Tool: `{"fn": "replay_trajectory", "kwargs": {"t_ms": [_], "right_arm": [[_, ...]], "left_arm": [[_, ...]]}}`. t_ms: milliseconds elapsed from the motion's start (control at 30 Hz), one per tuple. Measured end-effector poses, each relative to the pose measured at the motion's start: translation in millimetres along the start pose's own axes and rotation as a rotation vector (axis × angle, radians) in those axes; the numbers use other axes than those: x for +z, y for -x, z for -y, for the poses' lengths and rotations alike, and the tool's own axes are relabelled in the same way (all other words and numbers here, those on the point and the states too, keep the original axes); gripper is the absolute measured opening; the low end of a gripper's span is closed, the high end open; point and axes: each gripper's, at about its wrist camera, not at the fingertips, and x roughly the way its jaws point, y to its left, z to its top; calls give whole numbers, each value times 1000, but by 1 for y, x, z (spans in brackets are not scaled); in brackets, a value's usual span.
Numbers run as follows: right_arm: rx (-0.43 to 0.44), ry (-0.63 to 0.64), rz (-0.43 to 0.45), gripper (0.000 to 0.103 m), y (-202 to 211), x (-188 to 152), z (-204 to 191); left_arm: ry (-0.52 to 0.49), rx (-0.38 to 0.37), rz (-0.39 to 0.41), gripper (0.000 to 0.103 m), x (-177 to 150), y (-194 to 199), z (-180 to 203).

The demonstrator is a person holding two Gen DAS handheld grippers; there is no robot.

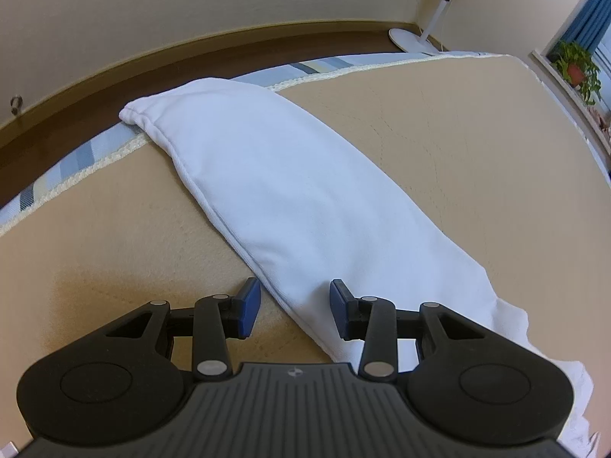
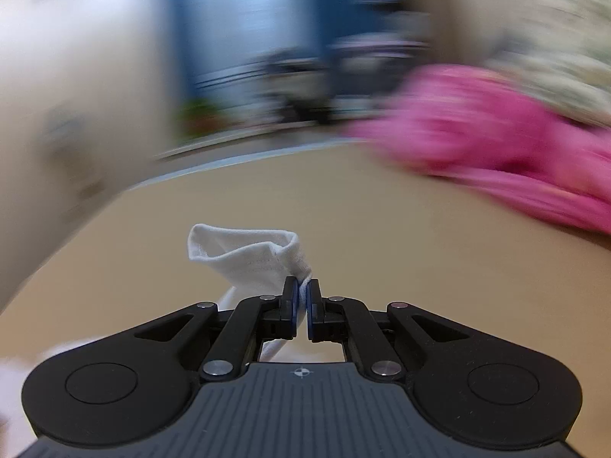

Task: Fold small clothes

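White garment half-folded on a tan bed cover, one hand-held gripper clamped on its corner.

The left hand-held gripper [image 1: 294, 307] hangs with its blue pads apart, straddling the near edge of the long white garment [image 1: 275, 187], which lies flat and diagonal across the tan bed cover [image 1: 439, 145]; the pads do not press the cloth. The right hand-held gripper [image 2: 303, 303] has its jaws together, pinching a bunched corner of white cloth [image 2: 248, 257] lifted above the cover. A pink garment [image 2: 496, 141] lies blurred beyond, to the right.
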Motion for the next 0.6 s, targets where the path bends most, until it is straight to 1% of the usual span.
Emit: {"fn": "replay_trajectory", "kwargs": {"t_ms": [33, 67, 100, 133, 167, 200, 233, 267, 300, 367, 400, 433, 467, 500, 533, 567, 600], "right_arm": [[-185, -25, -17, 4, -12, 5, 45], [-413, -66, -56, 4, -21, 7, 89], [-550, -126, -70, 6, -22, 6, 122], [-617, -207, -57, 7, -16, 4, 152], [-643, -267, -39, 7, -9, 2, 169], [-646, -297, -6, 7, -2, -2, 173], [-626, -278, 23, 7, 0, -7, 163], [-581, -228, 40, 7, -1, -13, 147], [-521, -183, 43, 9, 0, -22, 132], [-345, -132, 17, 9, -10, -34, 90], [-241, -116, -13, 9, -17, -41, 67], [-117, -94, -55, 11, -24, -50, 40], [-18, -73, -91, 15, -31, -56, 15], [91, -39, -137, 22, -39, -64, -16], [170, -6, -180, 26, -47, -69, -46], [231, 26, -214, 31, -53, -73, -70], [278, 72, -237, 32, -61, -79, -98]], "left_arm": [[-9, 10, 4, 43, 0, 1, 2], [-19, 27, 13, 43, -1, 3, 5], [-27, 48, 27, 43, -3, 7, 8], [-35, 59, 47, 43, -5, 12, 11], [-49, 49, 73, 43, -7, 19, 17], [-80, 18, 104, 43, -11, 28, 26], [-126, -19, 139, 43, -15, 36, 37], [-187, -65, 182, 43, -22, 46, 51], [-242, -113, 213, 43, -29, 53, 64], [-375, -249, 241, 45, -48, 65, 91], [-429, -313, 234, 45, -58, 67, 101], [-480, -379, 215, 45, -69, 66, 111], [-515, -423, 194, 45, -78, 64, 119], [-537, -447, 177, 45, -86, 61, 126], [-557, -466, 163, 45, -93, 57, 131], [-575, -484, 150, 45, -99, 53, 137], [-592, -500, 134, 45, -105, 47, 143]]}}
